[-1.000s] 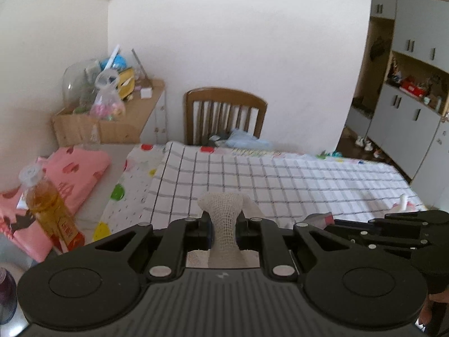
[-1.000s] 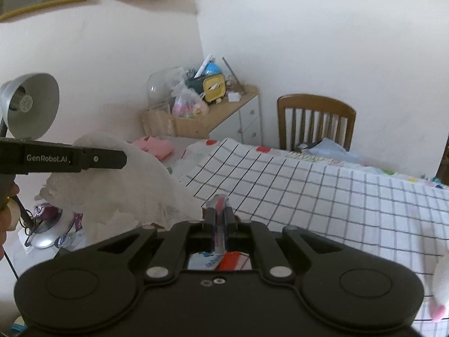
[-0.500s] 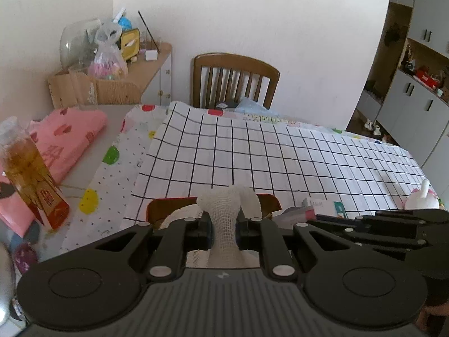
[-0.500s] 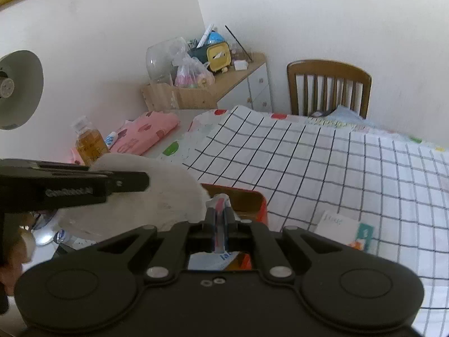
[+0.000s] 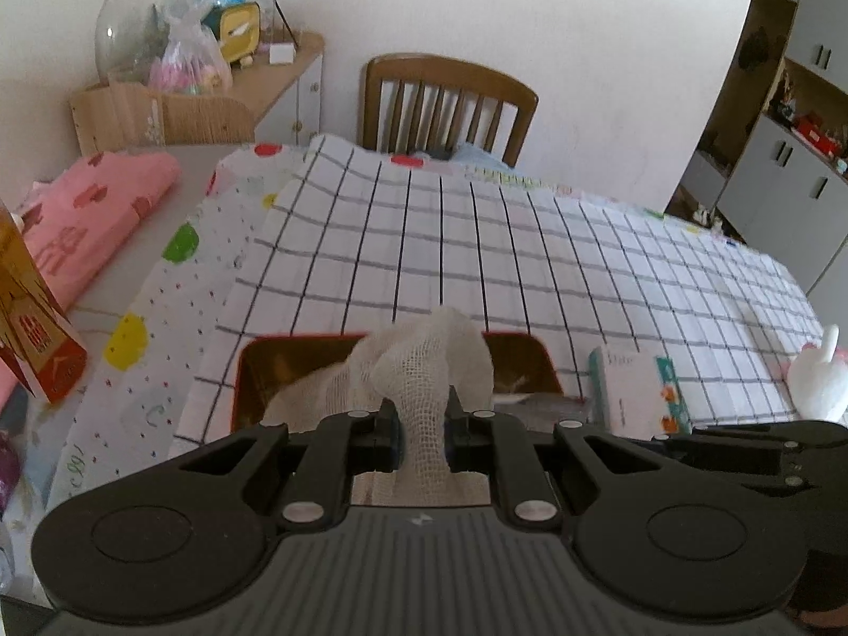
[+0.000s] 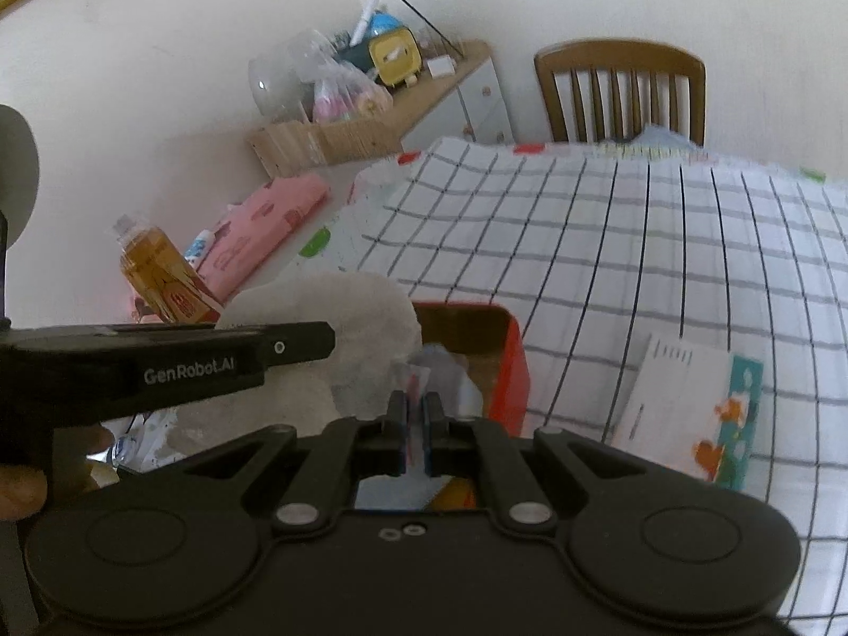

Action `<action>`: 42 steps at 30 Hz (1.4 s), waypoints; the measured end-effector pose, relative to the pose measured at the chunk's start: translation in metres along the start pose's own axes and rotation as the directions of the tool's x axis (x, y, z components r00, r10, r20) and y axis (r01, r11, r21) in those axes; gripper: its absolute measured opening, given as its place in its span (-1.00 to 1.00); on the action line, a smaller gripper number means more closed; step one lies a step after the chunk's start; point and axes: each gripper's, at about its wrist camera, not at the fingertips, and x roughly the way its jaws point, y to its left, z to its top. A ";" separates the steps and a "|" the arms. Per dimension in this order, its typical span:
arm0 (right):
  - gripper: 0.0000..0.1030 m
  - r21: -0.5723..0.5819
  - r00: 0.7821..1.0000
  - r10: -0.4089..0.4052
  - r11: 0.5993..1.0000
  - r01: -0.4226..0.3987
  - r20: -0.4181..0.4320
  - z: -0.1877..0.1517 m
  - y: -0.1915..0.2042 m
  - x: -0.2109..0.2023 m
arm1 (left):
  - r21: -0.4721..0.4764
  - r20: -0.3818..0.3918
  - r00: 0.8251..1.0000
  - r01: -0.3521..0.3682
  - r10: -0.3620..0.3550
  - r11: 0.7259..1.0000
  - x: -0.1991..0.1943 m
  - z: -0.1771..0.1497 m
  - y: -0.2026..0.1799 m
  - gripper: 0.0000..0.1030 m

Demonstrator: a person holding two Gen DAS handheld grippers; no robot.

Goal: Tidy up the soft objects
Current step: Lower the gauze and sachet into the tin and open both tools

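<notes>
My left gripper (image 5: 422, 426) is shut on a white gauze cloth (image 5: 424, 365), which hangs over the open red tin box (image 5: 249, 371) on the checked tablecloth. In the right wrist view the cloth (image 6: 339, 318) bulges beside the left gripper's body (image 6: 159, 365) at the box's (image 6: 511, 355) near left corner. My right gripper (image 6: 416, 418) is shut on a thin clear plastic packet with red and blue print (image 6: 416, 379), held just above the box's near side.
A white and teal tissue pack (image 6: 689, 408) lies right of the box. A white plush toy (image 5: 819, 381) sits at the right. A tea bottle (image 6: 159, 281), pink folded cloth (image 5: 90, 212), a wooden chair (image 5: 445, 100) and a cluttered side cabinet (image 5: 212, 85) stand around.
Both grippers have come down and forward with their loads; the red box has come into view below them, and the cloth and packet now hang over it.
</notes>
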 end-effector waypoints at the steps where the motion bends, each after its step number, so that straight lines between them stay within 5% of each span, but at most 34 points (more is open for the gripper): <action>1: -0.91 0.000 1.000 0.002 1.000 -0.002 -0.008 -0.002 0.000 0.001 | 0.001 -0.007 1.000 0.001 -0.001 1.000 0.002 -0.002 0.000 -0.73; 22: -0.53 -0.033 0.996 0.013 0.999 -0.016 -0.083 -0.018 0.002 -0.001 | 0.009 -0.046 0.997 0.066 -0.065 0.998 0.001 -0.026 -0.003 -0.72; 27: -0.40 -0.071 0.997 0.007 0.997 -0.012 -0.072 -0.020 0.008 -0.008 | 0.002 -0.037 0.996 0.085 -0.085 0.996 -0.004 -0.026 -0.003 -0.33; 29: -0.39 -0.092 0.998 -0.001 0.996 -0.005 -0.065 -0.021 0.010 -0.011 | 0.003 -0.032 0.995 0.096 -0.096 0.995 -0.006 -0.027 -0.003 0.40; 42: -0.11 -0.132 1.000 -0.011 0.991 0.009 -0.019 -0.026 0.015 -0.036 | 0.001 -0.015 0.993 0.119 -0.119 0.993 -0.027 -0.031 -0.006 0.47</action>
